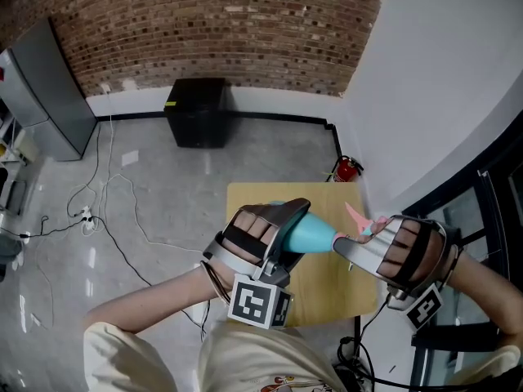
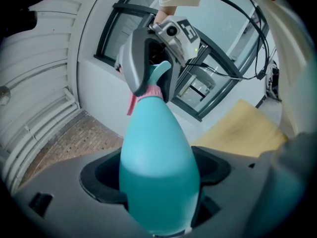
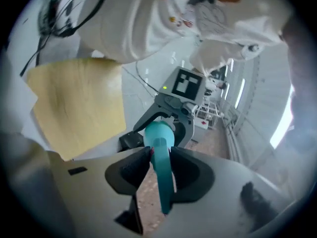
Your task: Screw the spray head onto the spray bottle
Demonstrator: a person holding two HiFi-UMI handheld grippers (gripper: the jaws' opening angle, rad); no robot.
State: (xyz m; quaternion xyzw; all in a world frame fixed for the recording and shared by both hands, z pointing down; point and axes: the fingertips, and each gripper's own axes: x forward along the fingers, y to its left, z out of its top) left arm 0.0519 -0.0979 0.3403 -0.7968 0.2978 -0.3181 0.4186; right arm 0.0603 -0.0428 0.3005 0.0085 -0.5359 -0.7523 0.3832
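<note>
- Teal spray bottle (image 2: pixel 157 167) sits clamped by its wide body between the left gripper's (image 2: pixel 158 182) jaws. Its neck points straight out beyond the jaw tips, probably to offer the thread to the other hand.
- Right gripper (image 3: pixel 158 158) has its jaws closed on the spray head (image 3: pixel 162 182), which meets the bottle's neck just past the pads.
- Both are held tip to tip above the wooden table (image 1: pixel 327 292), likely so one can twist against the other. I cannot tell whether the thread has caught.
</note>
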